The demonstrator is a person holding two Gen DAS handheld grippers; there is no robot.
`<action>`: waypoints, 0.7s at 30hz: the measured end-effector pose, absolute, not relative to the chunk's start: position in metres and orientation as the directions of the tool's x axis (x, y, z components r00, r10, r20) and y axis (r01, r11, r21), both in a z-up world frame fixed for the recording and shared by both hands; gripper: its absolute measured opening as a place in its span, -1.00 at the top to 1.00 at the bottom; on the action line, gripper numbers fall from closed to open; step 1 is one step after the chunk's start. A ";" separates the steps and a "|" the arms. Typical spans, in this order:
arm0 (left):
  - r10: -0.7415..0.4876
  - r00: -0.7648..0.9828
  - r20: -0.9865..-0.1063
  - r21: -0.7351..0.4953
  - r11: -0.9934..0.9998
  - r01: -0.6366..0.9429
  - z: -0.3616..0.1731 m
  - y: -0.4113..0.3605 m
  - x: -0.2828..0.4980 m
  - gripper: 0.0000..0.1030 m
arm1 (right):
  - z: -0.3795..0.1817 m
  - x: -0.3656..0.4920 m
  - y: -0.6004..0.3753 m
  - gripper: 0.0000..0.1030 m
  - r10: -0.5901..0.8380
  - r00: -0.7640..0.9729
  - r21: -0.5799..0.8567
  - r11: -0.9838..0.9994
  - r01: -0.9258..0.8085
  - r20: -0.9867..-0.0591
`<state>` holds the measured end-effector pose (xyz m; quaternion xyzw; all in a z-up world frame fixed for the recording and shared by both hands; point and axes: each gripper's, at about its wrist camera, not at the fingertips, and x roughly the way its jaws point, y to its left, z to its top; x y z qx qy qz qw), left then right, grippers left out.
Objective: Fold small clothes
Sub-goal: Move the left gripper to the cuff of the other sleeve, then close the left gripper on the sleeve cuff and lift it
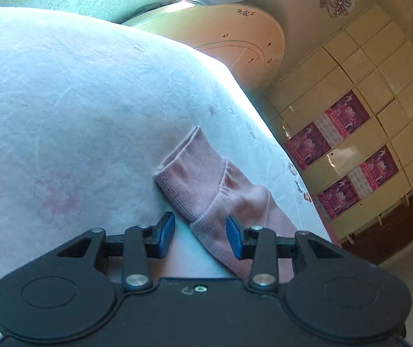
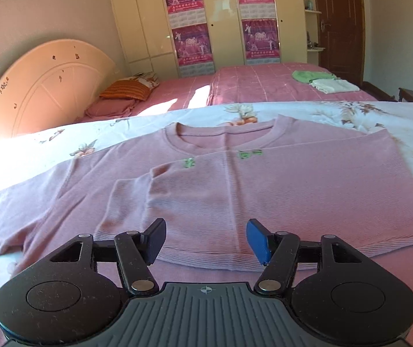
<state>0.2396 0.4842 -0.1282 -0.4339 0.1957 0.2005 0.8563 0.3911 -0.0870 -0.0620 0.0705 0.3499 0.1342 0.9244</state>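
Pink sweater [image 2: 235, 179] spread flat on the floral bed [image 2: 365, 115] just ahead of the right gripper [image 2: 206, 241], jaws apart and empty, hem edge between them; its sleeve cuff [image 1: 195, 173] ahead of the left gripper [image 1: 200, 234], also spread, near the bed's right edge; wardrobe posters' [image 2: 195, 43] writing unreadable.

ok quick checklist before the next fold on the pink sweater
1. Right gripper open and empty: ok.
2. Left gripper open, not clamped: ok; sleeve cuff lies between its fingers.
3. Folded-over part of the pink sweater lying flat: ok.
4. Left sleeve folded in: not ok, spread out.
5. Neckline flat: ok.
6. Hidden wrinkles underneath: cannot tell.
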 end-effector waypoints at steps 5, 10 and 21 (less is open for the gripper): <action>0.131 0.874 -0.467 -0.731 0.498 -0.466 -0.137 0.493 0.255 0.26 | -0.059 0.397 -0.068 -0.21 0.302 0.709 0.246 0.952 -0.184 -0.638; 0.092 0.905 -0.415 -0.839 0.346 -0.420 -0.156 0.506 0.259 0.79 | -0.064 0.401 -0.063 -0.21 0.298 0.696 0.284 0.949 -0.139 -0.653; 0.173 0.899 -0.402 -0.639 0.650 -0.410 -0.102 0.446 0.290 0.79 | -0.068 0.405 -0.087 -0.20 0.267 0.711 0.324 0.944 -0.058 -0.650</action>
